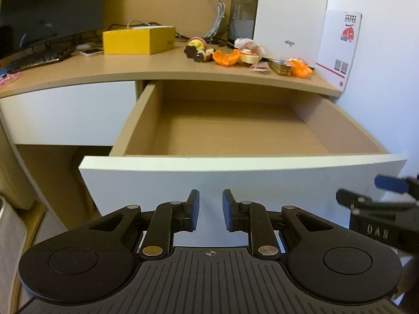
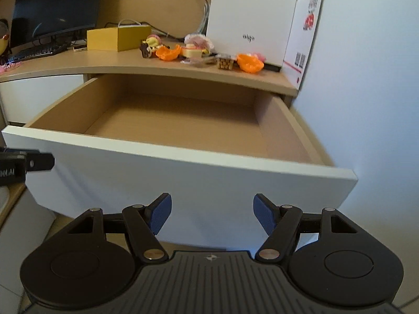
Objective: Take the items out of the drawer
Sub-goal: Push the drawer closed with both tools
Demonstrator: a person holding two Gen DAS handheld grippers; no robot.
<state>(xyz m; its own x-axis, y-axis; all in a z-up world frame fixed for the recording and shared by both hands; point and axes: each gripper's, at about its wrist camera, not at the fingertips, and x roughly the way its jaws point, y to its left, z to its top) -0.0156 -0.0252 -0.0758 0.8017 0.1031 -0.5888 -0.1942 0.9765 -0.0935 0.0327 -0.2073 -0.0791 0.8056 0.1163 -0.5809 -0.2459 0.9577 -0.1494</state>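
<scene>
White-fronted drawer pulled out beyond both grippers, left gripper jaws narrowly parted, right gripper jaws wide, nothing held.

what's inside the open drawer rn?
Nothing visible inside the drawer: both wrist views show only its bare wood floor and walls. The strip just behind its white front panel is hidden. The toys sit on the desktop.
</scene>
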